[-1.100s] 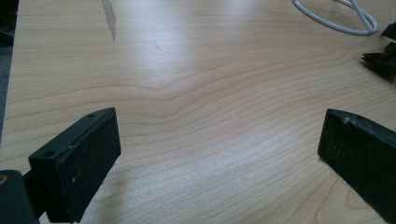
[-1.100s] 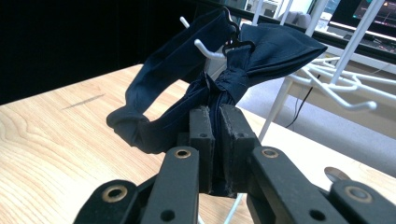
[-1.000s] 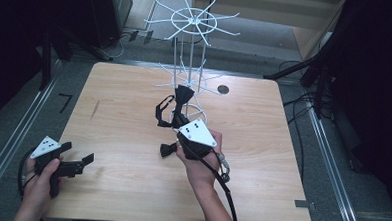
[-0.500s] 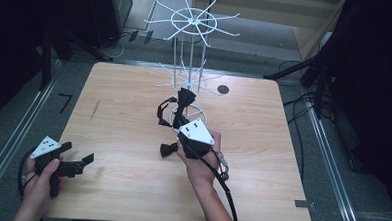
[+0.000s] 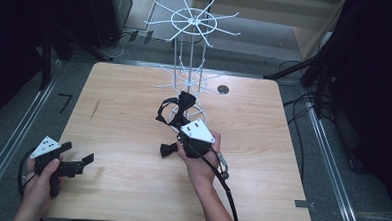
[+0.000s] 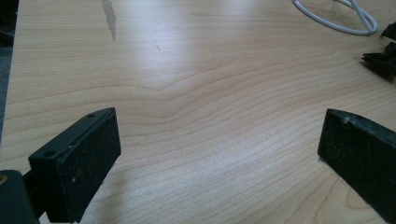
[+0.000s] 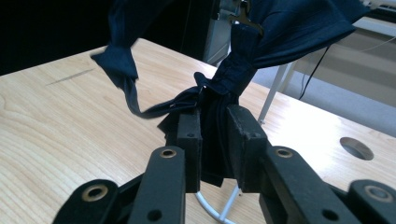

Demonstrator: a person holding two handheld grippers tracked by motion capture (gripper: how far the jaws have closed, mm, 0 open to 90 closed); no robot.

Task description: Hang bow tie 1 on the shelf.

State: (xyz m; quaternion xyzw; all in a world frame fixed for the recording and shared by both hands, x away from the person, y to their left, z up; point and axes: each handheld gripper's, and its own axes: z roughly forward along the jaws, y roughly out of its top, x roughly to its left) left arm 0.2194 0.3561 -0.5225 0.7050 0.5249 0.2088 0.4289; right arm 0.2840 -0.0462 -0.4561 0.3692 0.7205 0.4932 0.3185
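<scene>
- Left tongs [image 5: 76,164] sit low over the tabletop's [image 5: 124,112] near-left corner, jaws spread wide with nothing between them.
- Right tongs [image 7: 212,140], near the middle, are clamped on a dark bow tie [image 7: 224,79] beside the white wire rack [image 5: 190,50].

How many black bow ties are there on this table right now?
2 that I can make out. One bow tie lies on the table left of the right gripper; the other bow tie is pinched in that gripper, near the white rack. More could be hidden.
</scene>
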